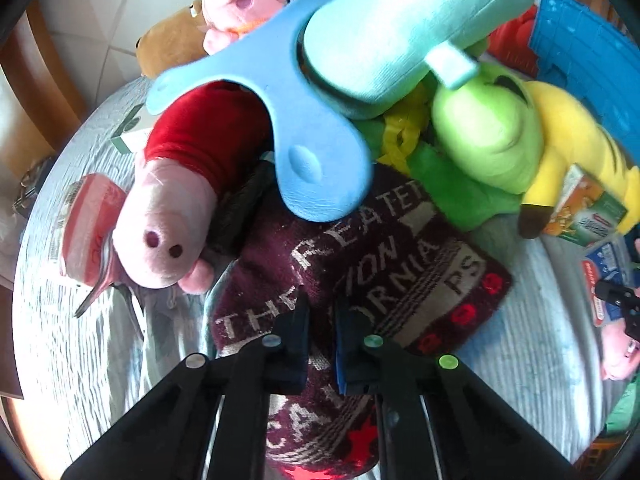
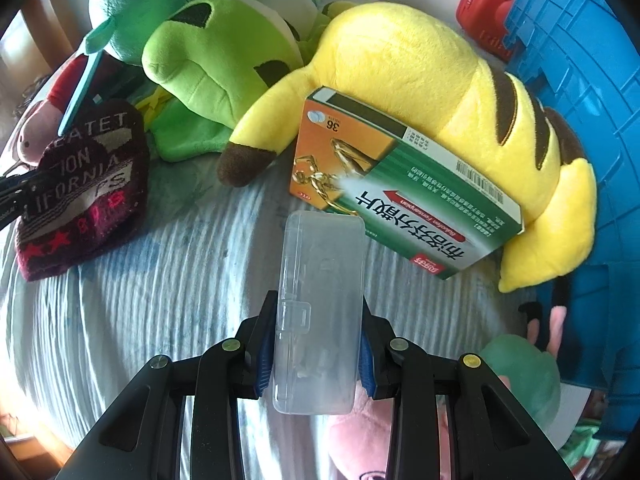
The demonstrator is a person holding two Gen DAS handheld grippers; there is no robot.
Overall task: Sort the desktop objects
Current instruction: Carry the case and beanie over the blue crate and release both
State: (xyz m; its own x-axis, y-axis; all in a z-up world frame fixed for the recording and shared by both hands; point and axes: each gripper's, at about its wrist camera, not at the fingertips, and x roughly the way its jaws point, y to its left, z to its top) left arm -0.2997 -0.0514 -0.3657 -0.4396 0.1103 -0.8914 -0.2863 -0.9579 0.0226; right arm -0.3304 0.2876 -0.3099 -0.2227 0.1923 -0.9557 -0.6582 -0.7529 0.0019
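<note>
In the left wrist view my left gripper [image 1: 322, 314] is shut on a maroon knitted cloth [image 1: 400, 264] with white lettering; its fabric bunches between the narrow jaws. From the right wrist view, that same cloth [image 2: 88, 184] stands raised at the left. My right gripper [image 2: 319, 308] is shut on a clear plastic case [image 2: 320, 264], which points forward above the striped tablecloth [image 2: 160, 300]. A green and orange medicine box [image 2: 400, 192] lies just beyond the case, leaning on a yellow plush [image 2: 420, 80].
Plush toys crowd the far side: a pink pig in red [image 1: 160, 232], a blue plush [image 1: 312, 120], a teal one [image 1: 400, 32], a green one [image 1: 488, 128]. A blue crate [image 2: 580, 80] stands at the right, with a red object [image 2: 484, 4] behind it. A red-topped packet [image 1: 88, 228] lies left.
</note>
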